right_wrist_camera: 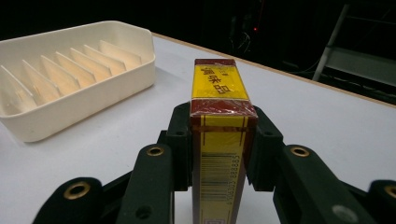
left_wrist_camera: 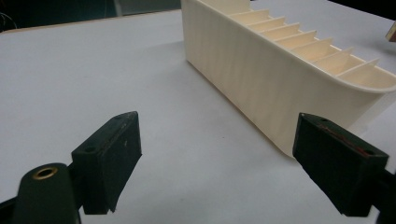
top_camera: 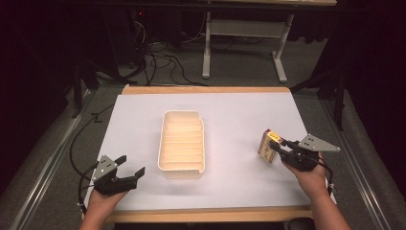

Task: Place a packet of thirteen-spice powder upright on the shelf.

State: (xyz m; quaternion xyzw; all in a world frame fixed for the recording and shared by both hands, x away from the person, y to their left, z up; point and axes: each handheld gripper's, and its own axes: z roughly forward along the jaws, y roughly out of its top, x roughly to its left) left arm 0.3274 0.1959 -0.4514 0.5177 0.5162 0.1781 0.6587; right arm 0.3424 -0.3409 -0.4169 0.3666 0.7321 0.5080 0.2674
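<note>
A small yellow and dark-red box (top_camera: 268, 145) (right_wrist_camera: 219, 130) with a barcode on its side stands on the white table at the right. My right gripper (top_camera: 282, 149) (right_wrist_camera: 219, 140) is shut on the box, one jaw on each broad face. A cream slotted tray (top_camera: 182, 143) (left_wrist_camera: 261, 79) (right_wrist_camera: 70, 93) with several dividers lies in the middle of the table, nothing in it. My left gripper (top_camera: 129, 167) (left_wrist_camera: 219, 158) hovers open near the tray's near-left corner, with nothing between its jaws.
White paper (top_camera: 230, 120) covers a wooden-edged table (top_camera: 206, 89). Beyond the far edge are a desk frame (top_camera: 244, 43) and cables on the floor (top_camera: 163, 62). A dark cable (top_camera: 79, 139) trails off the table's left side.
</note>
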